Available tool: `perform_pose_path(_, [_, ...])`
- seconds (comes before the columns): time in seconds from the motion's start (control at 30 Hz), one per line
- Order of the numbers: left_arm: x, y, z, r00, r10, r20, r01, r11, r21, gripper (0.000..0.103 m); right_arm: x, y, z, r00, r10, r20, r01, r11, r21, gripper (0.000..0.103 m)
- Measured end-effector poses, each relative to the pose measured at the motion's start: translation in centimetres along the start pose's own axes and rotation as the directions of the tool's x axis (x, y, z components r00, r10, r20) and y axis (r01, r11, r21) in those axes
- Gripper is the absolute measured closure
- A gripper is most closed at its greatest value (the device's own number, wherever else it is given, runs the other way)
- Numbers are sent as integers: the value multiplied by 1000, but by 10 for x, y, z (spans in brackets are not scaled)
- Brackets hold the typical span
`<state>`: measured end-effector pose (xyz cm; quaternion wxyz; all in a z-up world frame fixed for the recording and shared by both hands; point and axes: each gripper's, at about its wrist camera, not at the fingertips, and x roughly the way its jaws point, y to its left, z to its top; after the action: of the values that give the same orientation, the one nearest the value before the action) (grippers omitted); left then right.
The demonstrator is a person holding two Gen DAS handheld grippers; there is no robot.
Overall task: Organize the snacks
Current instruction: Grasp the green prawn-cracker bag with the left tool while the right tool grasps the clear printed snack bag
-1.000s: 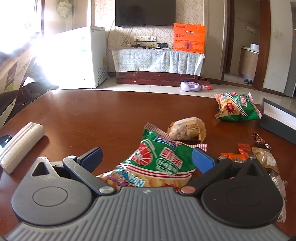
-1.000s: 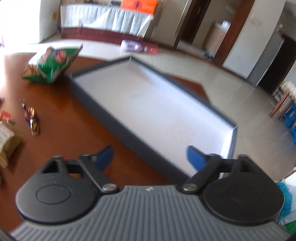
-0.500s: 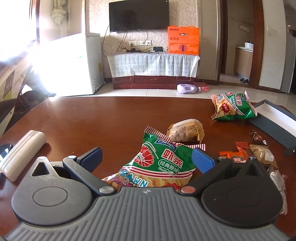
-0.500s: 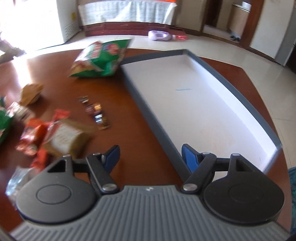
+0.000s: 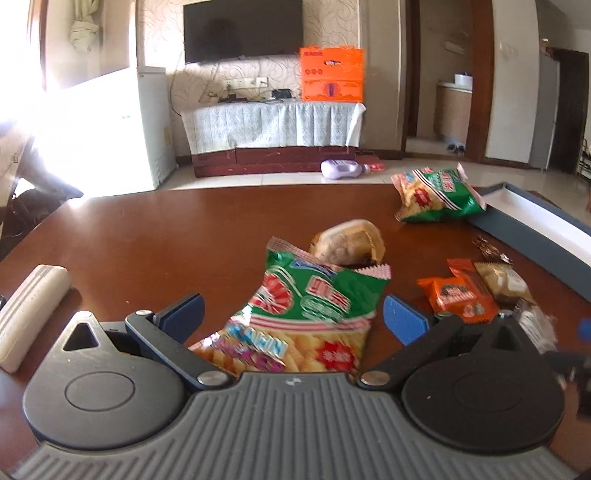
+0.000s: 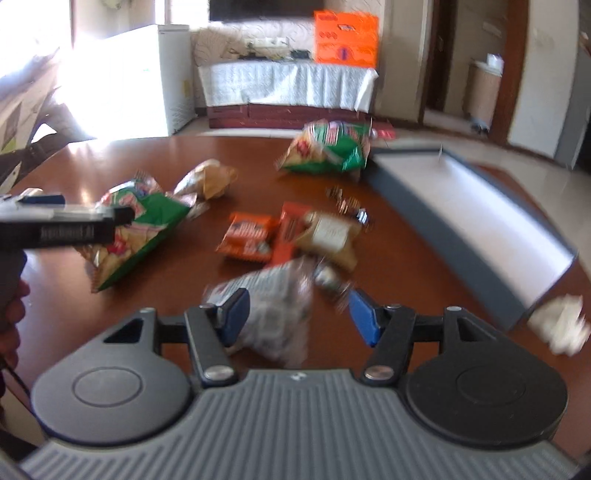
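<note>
Brown wooden table (image 5: 155, 236); tiled floor (image 5: 280, 179); wall-mounted TV (image 5: 243, 29).

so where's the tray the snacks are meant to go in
The grey tray sits on the right side of the table in both views, its far corner beside the farther green chip bag.

Left hand-held gripper (image 5: 293, 314): pitched downward, jaws spread wide, the blue pads (image 5: 404, 317) clear of the snack bag lying between them. Seen from the right wrist camera, its black body (image 6: 62, 229) is shown side-on at the left edge, carried by a person's hand (image 6: 13, 314) of which only fingers are visible. Right hand-held gripper (image 6: 299, 317): also pitched downward, jaws partly apart and closing, a blurred silvery packet lying between the blue pads (image 6: 364, 319); contact with the pads cannot be told through the blur.
</note>
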<state>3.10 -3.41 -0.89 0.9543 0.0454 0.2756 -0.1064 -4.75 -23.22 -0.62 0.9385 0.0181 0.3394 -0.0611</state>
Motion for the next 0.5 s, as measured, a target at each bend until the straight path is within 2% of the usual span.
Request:
perform_pose_path(0.1, [11,4,1,999,27,-25,-27,1000,9,0,2,6,-9,1000,-14,22,13,999,45,33])
perform_pose_path(0.2, [14,10,4,1000,-9,2,9,1000,-22,0,4,13,-13,997,-68,46,66,997,45,31])
perform_pose_path(0.3, [28,6,4,1000,-10,-10,11,1000,27,0,6,16,-17,994,-87,60,85,995,45,25])
perform_pose_path(0.43, [45,-4,-1,995,-68,-71,72,995,64,0,10,22,-16,997,-63,51,60,997,55,24])
perform_pose_path(0.5, [52,-9,-4,995,-45,-84,54,993,108,0,17,28,-15,997,-66,33,66,998,26,24])
